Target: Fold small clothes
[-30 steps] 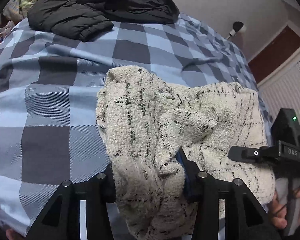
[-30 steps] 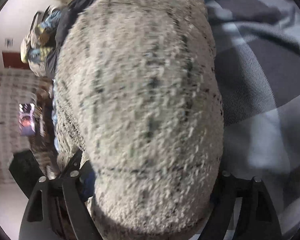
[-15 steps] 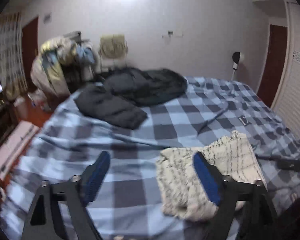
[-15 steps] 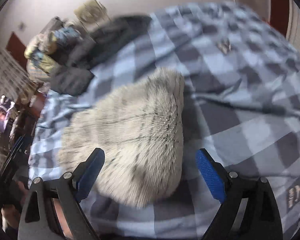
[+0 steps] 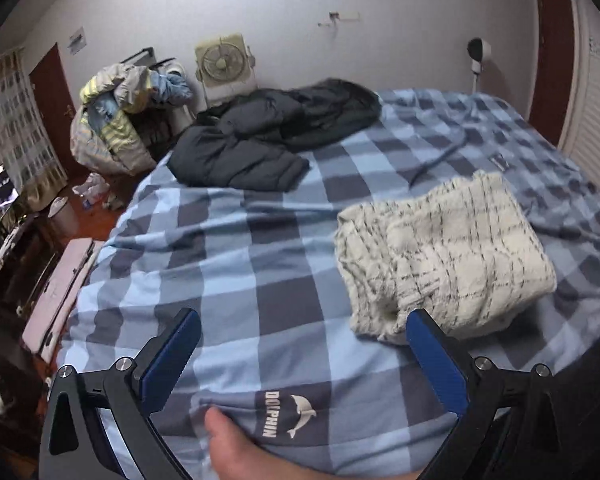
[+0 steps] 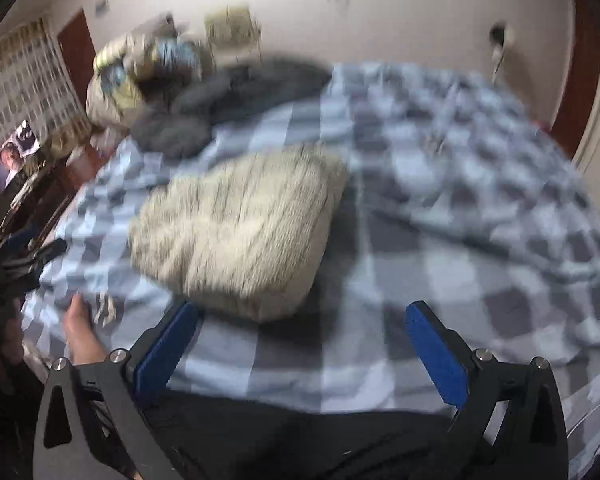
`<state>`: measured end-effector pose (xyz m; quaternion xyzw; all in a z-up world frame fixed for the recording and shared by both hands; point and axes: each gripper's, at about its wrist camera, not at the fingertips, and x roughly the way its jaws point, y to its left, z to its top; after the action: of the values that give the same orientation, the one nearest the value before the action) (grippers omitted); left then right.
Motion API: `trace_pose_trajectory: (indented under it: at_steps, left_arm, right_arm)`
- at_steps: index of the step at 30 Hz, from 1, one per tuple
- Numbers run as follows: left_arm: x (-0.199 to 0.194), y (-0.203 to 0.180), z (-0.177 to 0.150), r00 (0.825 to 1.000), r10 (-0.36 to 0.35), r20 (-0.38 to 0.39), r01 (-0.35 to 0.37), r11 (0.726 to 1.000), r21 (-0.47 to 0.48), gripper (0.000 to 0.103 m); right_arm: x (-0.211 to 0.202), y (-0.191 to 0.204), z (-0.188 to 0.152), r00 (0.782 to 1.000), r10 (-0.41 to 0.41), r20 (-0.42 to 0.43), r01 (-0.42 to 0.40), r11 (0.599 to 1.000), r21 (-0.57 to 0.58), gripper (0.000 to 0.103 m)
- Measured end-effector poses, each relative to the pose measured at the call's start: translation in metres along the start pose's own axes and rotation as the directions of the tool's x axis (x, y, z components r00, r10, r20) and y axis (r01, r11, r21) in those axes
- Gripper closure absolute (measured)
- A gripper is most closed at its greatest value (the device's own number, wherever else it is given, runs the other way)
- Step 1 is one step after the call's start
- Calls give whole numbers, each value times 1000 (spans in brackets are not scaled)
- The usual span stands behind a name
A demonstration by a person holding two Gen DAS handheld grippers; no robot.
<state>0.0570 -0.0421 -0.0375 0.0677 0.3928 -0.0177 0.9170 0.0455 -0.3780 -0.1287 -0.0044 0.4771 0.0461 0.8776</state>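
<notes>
A cream knitted garment with thin black lines lies folded into a thick bundle on the blue checked bed. My left gripper hovers above the bed's near edge, its jaws opening wide with nothing between them; the bundle lies just beyond its right finger. In the blurred right wrist view the same garment lies ahead and slightly left of my right gripper. That gripper's jaws are opening too, and only bedding shows between them.
Black jackets are heaped at the bed's far side. A pile of clothes and a fan stand by the wall. A person's hand rests at the near bed edge. Floor clutter lies left.
Both grippers have let go of the cream garment and pulled back and up from it. Their jaws went from closed on the cloth to wide apart. The garment now lies folded on the bed.
</notes>
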Motion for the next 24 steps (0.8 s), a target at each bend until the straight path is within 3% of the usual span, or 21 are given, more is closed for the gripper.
trace_pose_trajectory:
  at_steps: [2, 5, 8, 12, 17, 24]
  left_arm:
    - [2, 1, -1, 1000, -11, -3, 11, 1000, 1, 0]
    - [0, 2, -3, 999, -32, 6, 32, 999, -5, 0]
    - [-3, -3, -3, 1000, -17, 20, 16, 1000, 19, 0]
    - [-4, -11, -3, 1000, -17, 25, 16, 998, 60, 0]
    - [0, -11, -2, 1000, -5, 7, 5, 998, 59, 0]
    - [3, -7, -3, 1000, -3, -9, 3, 999, 38, 0]
  right_arm:
    - [10, 6, 4, 998, -7, -55, 5, 999, -34, 1]
    - [7, 26, 8, 1000, -17, 16, 18, 992, -126, 1]
    - [10, 37, 5, 998, -57, 29, 61, 982, -181, 1]
    - [1, 33, 4, 996, -52, 71, 63, 986, -157, 1]
    - [6, 21, 8, 999, -24, 30, 26, 995, -98, 1]
    - [4, 24, 6, 999, -17, 30, 20, 993, -118, 1]
